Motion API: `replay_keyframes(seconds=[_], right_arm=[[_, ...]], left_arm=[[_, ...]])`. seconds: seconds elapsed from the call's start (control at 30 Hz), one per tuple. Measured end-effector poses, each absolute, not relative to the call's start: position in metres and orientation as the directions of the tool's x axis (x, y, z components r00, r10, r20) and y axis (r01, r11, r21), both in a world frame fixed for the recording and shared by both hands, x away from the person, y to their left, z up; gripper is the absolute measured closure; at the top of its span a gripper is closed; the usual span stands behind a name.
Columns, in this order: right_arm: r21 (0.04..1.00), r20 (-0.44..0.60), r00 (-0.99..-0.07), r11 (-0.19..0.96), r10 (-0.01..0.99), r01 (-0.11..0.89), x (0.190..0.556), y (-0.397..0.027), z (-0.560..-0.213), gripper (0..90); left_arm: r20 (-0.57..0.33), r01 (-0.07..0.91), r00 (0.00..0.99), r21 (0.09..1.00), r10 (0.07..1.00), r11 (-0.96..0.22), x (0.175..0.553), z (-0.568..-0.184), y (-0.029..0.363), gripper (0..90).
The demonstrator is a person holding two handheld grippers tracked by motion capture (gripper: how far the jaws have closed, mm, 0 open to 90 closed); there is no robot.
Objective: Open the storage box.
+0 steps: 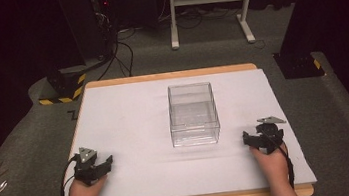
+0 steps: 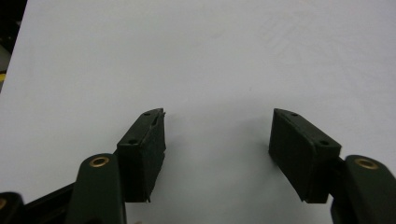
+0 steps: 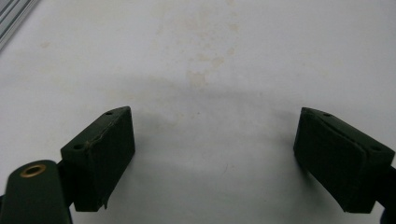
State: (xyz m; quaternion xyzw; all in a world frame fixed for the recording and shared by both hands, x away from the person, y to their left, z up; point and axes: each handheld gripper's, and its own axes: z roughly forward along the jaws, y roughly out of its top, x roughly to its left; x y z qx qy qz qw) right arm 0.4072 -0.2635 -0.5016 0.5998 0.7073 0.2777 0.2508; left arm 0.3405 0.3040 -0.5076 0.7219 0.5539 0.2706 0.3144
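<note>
Nothing readable here as far as I can see, no text, labels, brand names or numbers on anything. There's a dark mark on the floor just off the table's (image 1: 128, 103) far-left corner that might be a letter, but it's too small and blurry to make out.

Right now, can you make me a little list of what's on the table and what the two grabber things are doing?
table: white top with a wooden edge
box: clear plastic box, standing in the middle, looks empty
left gripper: near the front left of the table, jaws open, holding nothing
right gripper: near the front right, jaws open, holding nothing
touching the box: neither gripper, both sit apart from it
hands: one behind each gripper, coming in from the near edge
</note>
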Motion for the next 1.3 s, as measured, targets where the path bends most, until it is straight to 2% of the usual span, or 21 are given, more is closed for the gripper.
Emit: replay_keyframes(seconds=[0.13, 0.2, 0.3, 0.33, 0.37, 0.4, 0.77, 0.8, 0.9, 0.93, 1.13, 1.3], right_arm=[[0.689, -0.021, -0.168, 0.136, 0.986, 0.712, 0.405, -0.264, -0.501, 14.8], [0.696, -0.024, -0.183, 0.148, 0.983, 0.703, 0.402, -0.264, -0.499, 23.8], [0.716, -0.01, -0.212, 0.155, 0.977, 0.681, 0.396, -0.263, -0.497, 25.9], [0.739, 0.008, -0.241, 0.157, 0.97, 0.656, 0.39, -0.261, -0.492, 29.9], [0.739, 0.008, -0.241, 0.157, 0.97, 0.656, 0.39, -0.261, -0.492, 29.9], [0.78, 0.03, -0.275, 0.149, 0.961, 0.608, 0.38, -0.256, -0.485, 35.9], [0.857, 0.063, -0.445, 0.18, 0.893, 0.483, 0.353, -0.218, -0.461, 44.3], [0.866, 0.069, -0.484, 0.188, 0.872, 0.463, 0.348, -0.209, -0.457, 48.3], [0.873, 0.07, -0.517, 0.198, 0.853, 0.445, 0.344, -0.202, -0.454, 51.2], [0.883, 0.062, -0.56, 0.217, 0.826, 0.417, 0.34, -0.193, -0.451, 53.5], [0.888, 0.056, -0.619, 0.244, 0.784, 0.389, 0.339, -0.165, -0.448, 52.8], [0.879, 0.053, -0.615, 0.256, 0.787, 0.402, 0.348, -0.152, -0.452, 50.2]], left_arm=[[0.034, 0.632, 0.24, 0.753, 0.97, -0.183, 0.341, -0.508, 0.305, 36.8], [0.03, 0.633, 0.241, 0.753, 0.97, -0.181, 0.341, -0.508, 0.305, 36.8], [0.03, 0.633, 0.243, 0.753, 0.97, -0.181, 0.341, -0.508, 0.306, 36.9], [0.028, 0.633, 0.243, 0.753, 0.97, -0.18, 0.342, -0.508, 0.306, 36.9], [0.028, 0.633, 0.243, 0.753, 0.97, -0.18, 0.342, -0.508, 0.306, 36.9], [0.029, 0.633, 0.245, 0.753, 0.969, -0.182, 0.342, -0.508, 0.306, 36.9], [0.028, 0.632, 0.246, 0.753, 0.969, -0.182, 0.342, -0.508, 0.306, 36.9], [0.028, 0.632, 0.246, 0.753, 0.969, -0.183, 0.342, -0.508, 0.306, 36.9], [0.028, 0.632, 0.246, 0.753, 0.969, -0.182, 0.342, -0.508, 0.306, 36.9], [0.028, 0.632, 0.246, 0.753, 0.969, -0.183, 0.342, -0.508, 0.306, 36.9], [0.03, 0.633, 0.247, 0.752, 0.969, -0.184, 0.342, -0.508, 0.306, 36.9], [0.03, 0.632, 0.245, 0.753, 0.969, -0.183, 0.341, -0.508, 0.306, 36.9]])
